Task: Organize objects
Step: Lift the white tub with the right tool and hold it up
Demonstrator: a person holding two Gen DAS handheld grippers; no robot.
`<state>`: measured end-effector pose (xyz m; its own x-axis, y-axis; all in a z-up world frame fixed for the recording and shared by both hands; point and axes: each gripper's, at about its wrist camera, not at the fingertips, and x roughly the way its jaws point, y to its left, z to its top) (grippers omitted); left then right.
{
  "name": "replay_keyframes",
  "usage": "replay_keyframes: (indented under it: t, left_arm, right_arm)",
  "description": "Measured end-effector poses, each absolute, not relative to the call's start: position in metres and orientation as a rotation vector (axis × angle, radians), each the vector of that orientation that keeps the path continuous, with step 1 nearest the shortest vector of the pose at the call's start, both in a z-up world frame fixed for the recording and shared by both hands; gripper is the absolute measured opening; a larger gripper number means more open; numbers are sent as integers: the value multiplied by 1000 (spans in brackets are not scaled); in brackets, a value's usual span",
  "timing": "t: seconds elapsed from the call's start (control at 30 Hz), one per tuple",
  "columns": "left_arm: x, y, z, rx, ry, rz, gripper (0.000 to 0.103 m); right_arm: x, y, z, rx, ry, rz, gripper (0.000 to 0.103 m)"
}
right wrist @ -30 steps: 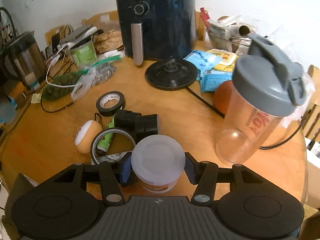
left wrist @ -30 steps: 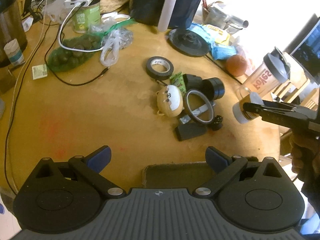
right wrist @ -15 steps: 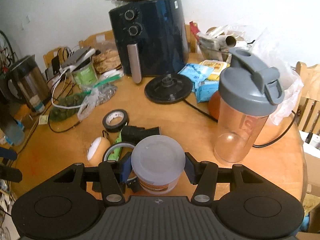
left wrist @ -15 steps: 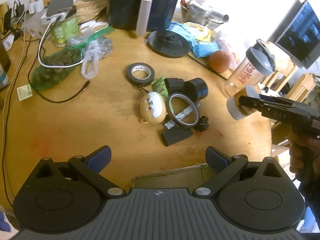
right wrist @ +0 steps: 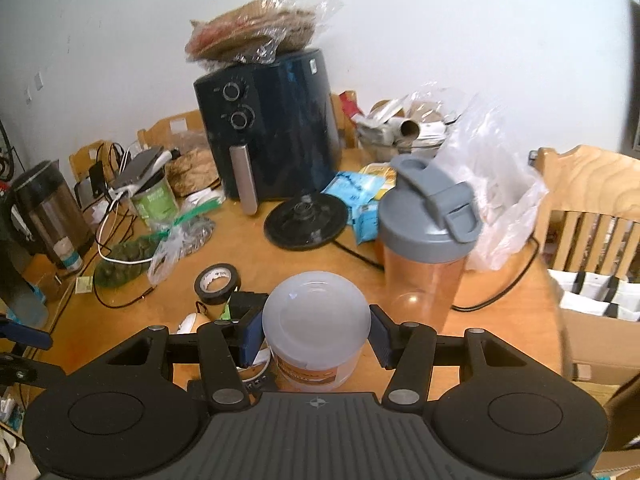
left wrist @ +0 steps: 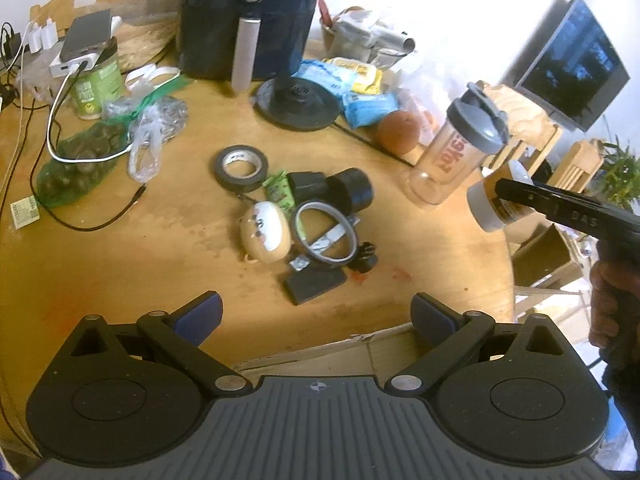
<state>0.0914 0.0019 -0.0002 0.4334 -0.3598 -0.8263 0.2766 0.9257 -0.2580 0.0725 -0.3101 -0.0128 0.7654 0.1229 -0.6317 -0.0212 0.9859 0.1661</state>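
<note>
My right gripper [right wrist: 316, 336] clamps a small white-lidded jar [right wrist: 315, 330] by its sides, clear of the round wooden table [left wrist: 120, 248]. The jar's long axis runs along my fingers, lid tipped toward the table's far side. My left gripper [left wrist: 316, 314] hangs wide apart, holding nothing. Beyond lie a tape roll [left wrist: 240, 167], a shaker bottle [right wrist: 426, 248] standing upright, then the air fryer [right wrist: 268, 136].

Right tongs [right wrist: 316, 340] have lifted the jar [right wrist: 315, 330] above the table [right wrist: 500, 320].

White wall [right wrist: 440, 20], wood chairs [right wrist: 588, 200] (bright rm)
</note>
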Motion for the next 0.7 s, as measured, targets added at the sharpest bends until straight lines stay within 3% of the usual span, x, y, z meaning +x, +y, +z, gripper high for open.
replay_keyframes:
  t: [0.7]
  left_arm:
    - [80, -2, 16, -209, 977, -195, 102]
  right_arm:
    - [55, -334, 17, 113, 648, 226, 57]
